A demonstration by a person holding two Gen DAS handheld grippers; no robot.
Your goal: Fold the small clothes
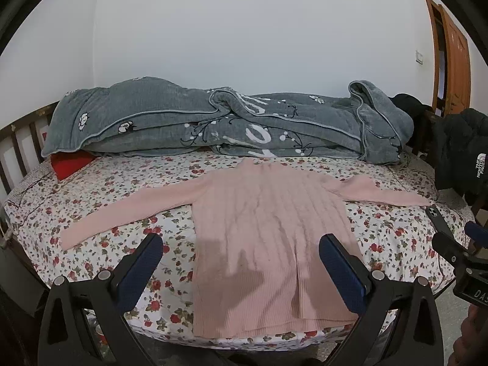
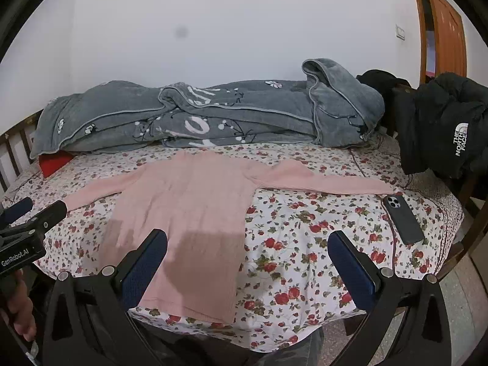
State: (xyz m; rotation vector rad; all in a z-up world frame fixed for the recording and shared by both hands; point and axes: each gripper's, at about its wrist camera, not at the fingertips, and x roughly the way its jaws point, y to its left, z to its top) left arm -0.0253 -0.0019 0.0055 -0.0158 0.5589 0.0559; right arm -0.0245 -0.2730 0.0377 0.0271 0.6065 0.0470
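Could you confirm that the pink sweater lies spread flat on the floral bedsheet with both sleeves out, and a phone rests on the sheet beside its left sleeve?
Not quite: the phone lies beside the right sleeve, as the right wrist view shows. The pink sweater is indeed spread flat on the floral bedsheet, both sleeves out.

Grey quilt [image 1: 213, 122] along wall; phone [image 2: 402, 219] on floral sheet [image 2: 305, 244]; black jacket [image 2: 442, 122].
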